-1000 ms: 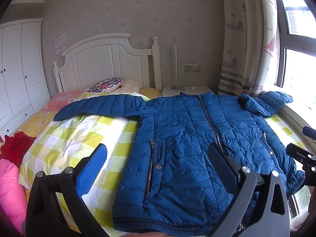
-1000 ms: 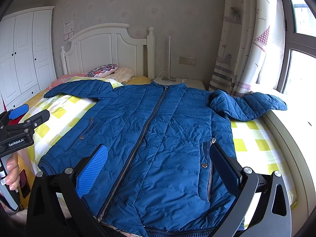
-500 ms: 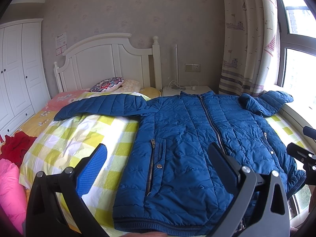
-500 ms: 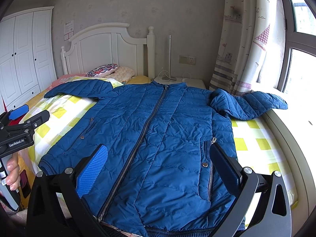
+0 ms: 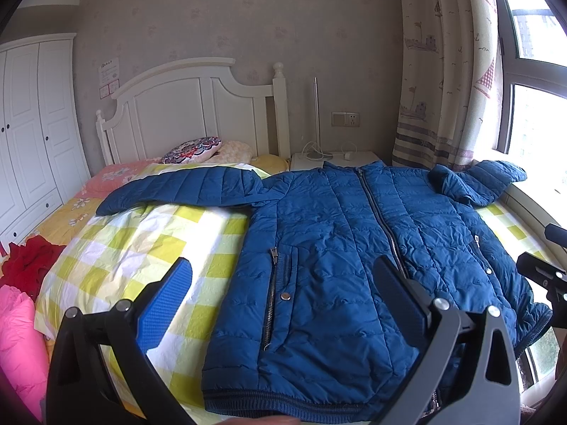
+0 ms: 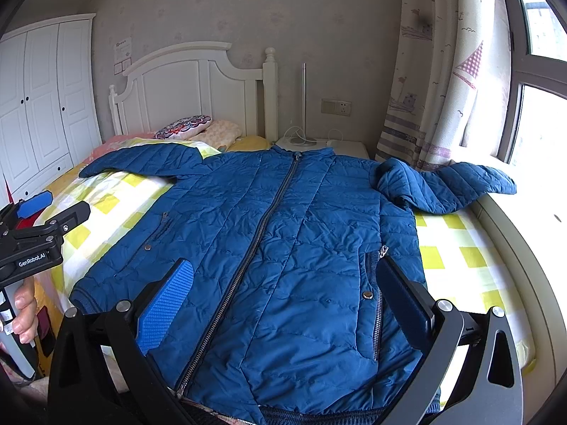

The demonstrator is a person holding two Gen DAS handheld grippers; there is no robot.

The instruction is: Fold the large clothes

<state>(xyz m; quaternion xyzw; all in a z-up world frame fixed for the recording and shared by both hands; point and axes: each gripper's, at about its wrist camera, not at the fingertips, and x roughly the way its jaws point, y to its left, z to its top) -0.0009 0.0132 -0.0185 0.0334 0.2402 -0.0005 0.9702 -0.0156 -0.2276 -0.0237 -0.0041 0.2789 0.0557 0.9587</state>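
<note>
one bed (image 5: 149,248) carries the whole blue jacket (image 5: 354,265), front up, zip running away toward the headboard, hem nearest both tools. the left gripper (image 5: 283,290) hangs over the hem's left half, the right gripper (image 6: 287,287) over its right, both spread wide, gripping nothing; sleeves lie far.

Daylit room, window (image 6: 542,113) glare blown out at right, sharp focus, fisheye-bent dark corners
</note>
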